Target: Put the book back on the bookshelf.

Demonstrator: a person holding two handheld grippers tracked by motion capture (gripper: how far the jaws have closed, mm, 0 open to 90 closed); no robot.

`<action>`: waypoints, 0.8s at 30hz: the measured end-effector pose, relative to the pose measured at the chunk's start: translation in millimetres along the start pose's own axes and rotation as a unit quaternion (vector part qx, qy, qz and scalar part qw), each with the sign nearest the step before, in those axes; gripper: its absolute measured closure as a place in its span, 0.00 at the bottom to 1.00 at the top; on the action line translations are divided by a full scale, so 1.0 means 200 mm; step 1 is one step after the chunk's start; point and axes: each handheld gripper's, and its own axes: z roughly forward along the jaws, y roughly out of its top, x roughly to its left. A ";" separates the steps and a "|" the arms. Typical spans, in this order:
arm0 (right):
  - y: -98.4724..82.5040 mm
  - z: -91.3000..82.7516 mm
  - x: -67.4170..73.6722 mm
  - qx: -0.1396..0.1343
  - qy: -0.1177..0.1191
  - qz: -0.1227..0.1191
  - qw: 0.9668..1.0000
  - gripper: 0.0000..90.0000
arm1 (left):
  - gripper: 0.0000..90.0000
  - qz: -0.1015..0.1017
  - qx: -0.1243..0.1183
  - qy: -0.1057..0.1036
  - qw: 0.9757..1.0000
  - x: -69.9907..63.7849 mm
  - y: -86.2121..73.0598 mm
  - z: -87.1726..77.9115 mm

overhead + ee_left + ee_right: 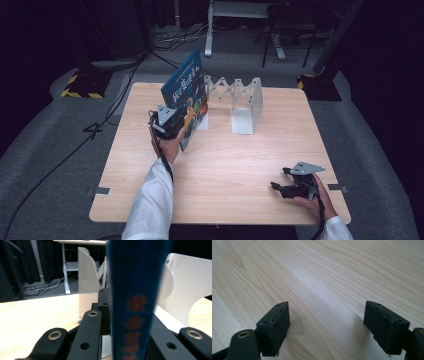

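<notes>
Right claw (286, 181) resting spread and empty on the near worktop (235, 165).
Left claw (176, 125) is pinching one tilted blue book (186, 90) beside one white rack (242, 102).

The table (235, 165) is pale wood with a smooth matt grain. The book (186, 90), toward 11 o'clock on it, has a glossy blue printed cover. The rack (245, 102) at 12 o'clock looks like smooth white plastic. Both the left gripper (172, 125) and right gripper (327, 325) are matt black plastic, the pads slightly rough.
</notes>
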 end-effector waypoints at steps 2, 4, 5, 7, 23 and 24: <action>0.00 0.00 0.00 0.000 0.001 0.001 1.000 0.24 | 0.90 -0.008 -0.001 0.006 1.000 0.02 -0.01 0.00; 0.00 0.00 0.00 0.000 0.002 0.001 1.000 0.24 | 0.89 -0.011 -0.001 0.012 1.000 0.02 -0.01 0.00; 0.00 0.00 0.00 0.000 0.001 0.001 1.000 0.24 | 0.89 -0.014 0.001 0.011 1.000 0.03 -0.01 0.00; 0.00 0.00 0.00 0.000 0.002 0.001 1.000 0.24 | 0.89 -0.010 0.000 0.012 1.000 0.03 -0.01 -0.01; 0.00 0.00 0.00 0.000 0.003 -0.001 1.000 0.24 | 0.87 -0.030 -0.015 0.053 0.998 -0.06 -0.04 0.04; 0.00 0.00 0.00 0.000 0.003 -0.001 1.000 0.24 | 0.87 -0.030 -0.016 0.052 0.998 -0.06 -0.04 0.05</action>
